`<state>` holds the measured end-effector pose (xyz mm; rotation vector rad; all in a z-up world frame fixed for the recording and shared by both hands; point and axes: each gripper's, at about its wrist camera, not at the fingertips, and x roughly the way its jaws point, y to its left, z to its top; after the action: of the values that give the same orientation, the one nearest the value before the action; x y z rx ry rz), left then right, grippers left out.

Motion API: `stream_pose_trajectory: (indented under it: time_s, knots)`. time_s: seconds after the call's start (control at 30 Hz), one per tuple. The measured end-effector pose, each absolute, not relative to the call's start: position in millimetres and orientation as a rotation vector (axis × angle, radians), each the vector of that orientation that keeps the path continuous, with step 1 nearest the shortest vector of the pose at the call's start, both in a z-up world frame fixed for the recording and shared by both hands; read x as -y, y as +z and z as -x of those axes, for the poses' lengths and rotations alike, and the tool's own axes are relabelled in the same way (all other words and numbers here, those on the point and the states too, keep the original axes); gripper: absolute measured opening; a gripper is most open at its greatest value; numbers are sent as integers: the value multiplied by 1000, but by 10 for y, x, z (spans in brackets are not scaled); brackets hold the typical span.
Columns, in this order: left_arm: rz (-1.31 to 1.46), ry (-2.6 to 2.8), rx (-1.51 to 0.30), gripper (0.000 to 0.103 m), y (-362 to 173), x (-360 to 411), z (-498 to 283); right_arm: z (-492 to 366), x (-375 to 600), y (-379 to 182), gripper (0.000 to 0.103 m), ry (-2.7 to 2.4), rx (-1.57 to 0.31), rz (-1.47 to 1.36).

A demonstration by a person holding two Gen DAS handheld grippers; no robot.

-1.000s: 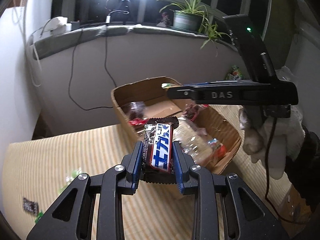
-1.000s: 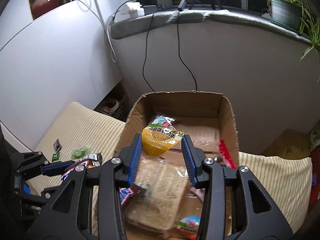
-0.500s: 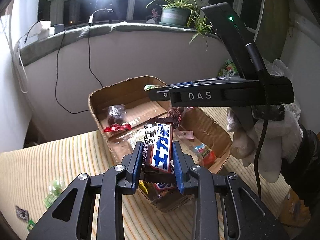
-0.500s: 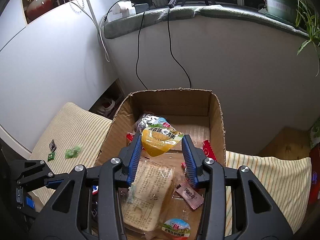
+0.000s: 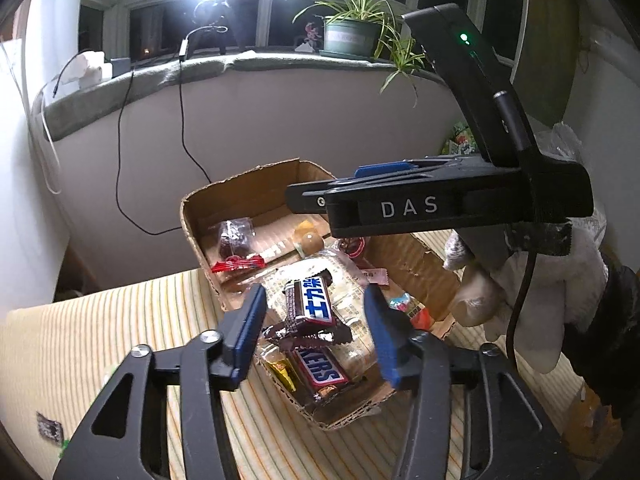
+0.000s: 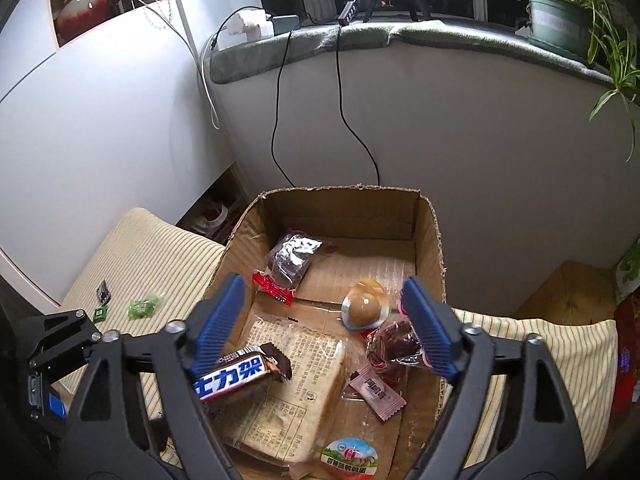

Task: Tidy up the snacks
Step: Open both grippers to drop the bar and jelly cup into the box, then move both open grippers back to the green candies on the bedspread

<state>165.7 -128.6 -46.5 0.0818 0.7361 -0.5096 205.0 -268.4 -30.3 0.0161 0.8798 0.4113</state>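
Both the left gripper and right gripper have just been opening, fingers apart and gripping nothing. Two Snickers bars and one yellow egg pack are lying inside the single cardboard box.

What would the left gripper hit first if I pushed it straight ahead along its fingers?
Most likely the chocolate bar between the open fingers of the left gripper, lying atop the snacks in the cardboard box. Depth is uncertain; the bar is clear of both pads.
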Motion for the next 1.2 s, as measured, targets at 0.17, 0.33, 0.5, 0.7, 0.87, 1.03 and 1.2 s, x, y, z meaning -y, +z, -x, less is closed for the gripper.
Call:
stream_pose_trajectory:
  time_s: [0.17,0.33,0.5,0.7,0.87,1.03,1.2]
  knots:
    - [-93,-509,-725,62,-433,1291,-1612,-2038,2650,-250,92,403,-872,-9]
    - [-98,-505,-712,66,-389,1250,-1554,-1997,2596,-199,92,392,-870,8]
    - [-88,-494,-697,66,-330,1149,-1472,-1941,2536,-125,94,387,-861,14]
    - [-74,-470,-680,66,-279,940,-1368,-1817,2373,-26,95,403,-842,21]
    - [-45,-424,-677,66,-291,627,-1285,-1679,2149,56,95,436,-825,30]
    - [-21,-353,-702,66,-390,199,-1250,-1534,1889,110,95,491,-813,36]
    - [22,-271,-744,66,-565,-286,-1182,-1428,1612,97,95,550,-822,45]
